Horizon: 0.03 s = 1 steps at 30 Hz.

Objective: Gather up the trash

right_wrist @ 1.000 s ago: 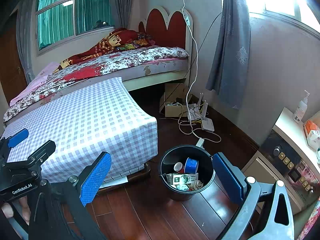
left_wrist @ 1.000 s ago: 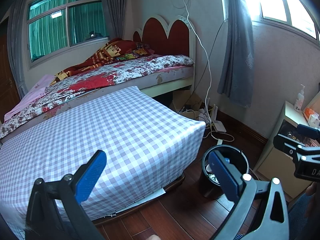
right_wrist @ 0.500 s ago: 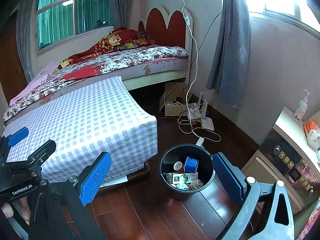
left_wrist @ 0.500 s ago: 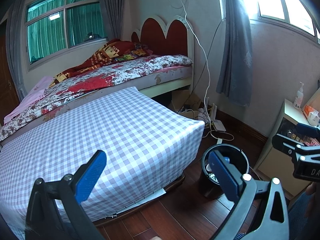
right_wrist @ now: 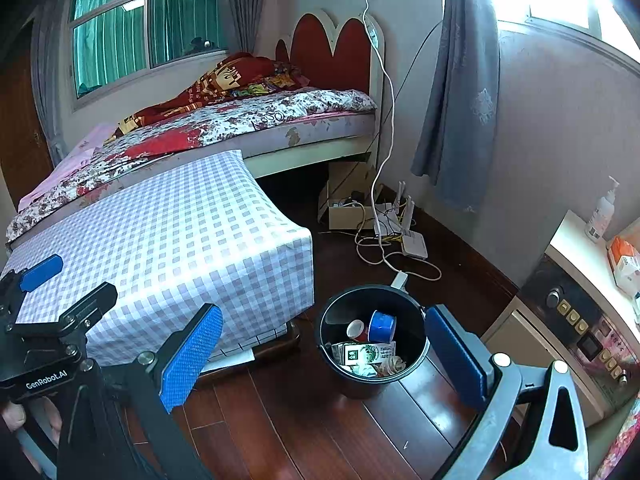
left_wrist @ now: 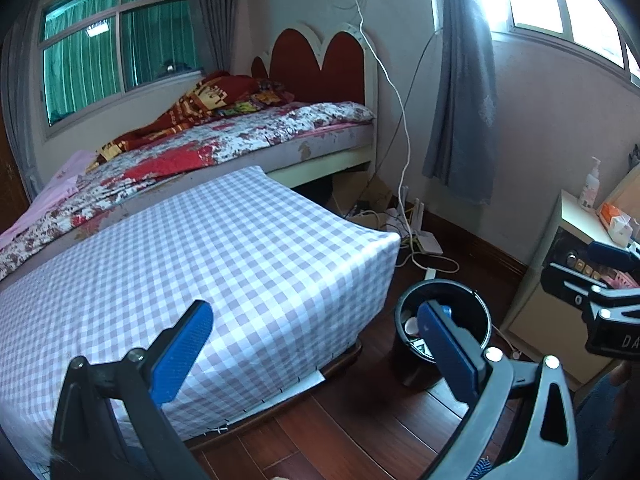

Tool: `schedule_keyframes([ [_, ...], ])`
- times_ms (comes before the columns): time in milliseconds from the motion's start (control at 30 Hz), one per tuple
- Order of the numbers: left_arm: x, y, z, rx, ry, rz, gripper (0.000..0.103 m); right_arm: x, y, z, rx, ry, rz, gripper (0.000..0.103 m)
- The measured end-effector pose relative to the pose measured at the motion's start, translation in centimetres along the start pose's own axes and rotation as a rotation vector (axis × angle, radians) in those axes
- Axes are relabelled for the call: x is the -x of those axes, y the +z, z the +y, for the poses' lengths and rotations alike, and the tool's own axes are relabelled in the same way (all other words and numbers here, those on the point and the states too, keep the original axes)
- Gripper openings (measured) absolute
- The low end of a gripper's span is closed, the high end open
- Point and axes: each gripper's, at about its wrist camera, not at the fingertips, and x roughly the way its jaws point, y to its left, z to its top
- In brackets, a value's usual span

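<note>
Both tongs are hanging in the air with nothing in them. Left gripper [left_wrist: 312,344] is sitting with its 2 blue pads wide apart over the checked cloth [left_wrist: 224,264] and the wood floor [left_wrist: 340,432]. Right gripper [right_wrist: 324,356] is also gaping, pads well apart.

The black trash bin [right_wrist: 352,384] is standing on the floor just ahead of the right gripper, lying between its 2 pads in that view. From the left gripper it is sitting ahead and to the right, partly hidden behind the right-hand pad [left_wrist: 448,348]. Inside the bin: a blue roll [right_wrist: 382,326], a small red-and-white cup [right_wrist: 356,330], a green-printed packet [right_wrist: 364,354] and some crumpled paper [right_wrist: 390,366].

The checked cloth is lying ahead-left of both grippers, top bare. A white cable [right_wrist: 384,256] is trailing on the floor beyond the bin. A cabinet [right_wrist: 568,320] is standing to the right of the right gripper.
</note>
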Motion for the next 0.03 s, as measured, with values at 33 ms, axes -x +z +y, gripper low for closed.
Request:
schedule_keyframes([
  [33, -0.05, -0.01, 0.05, -0.003, -0.003, 0.003, 0.102, 0.01, 0.05, 0.00, 0.000, 0.000, 0.001, 0.102],
])
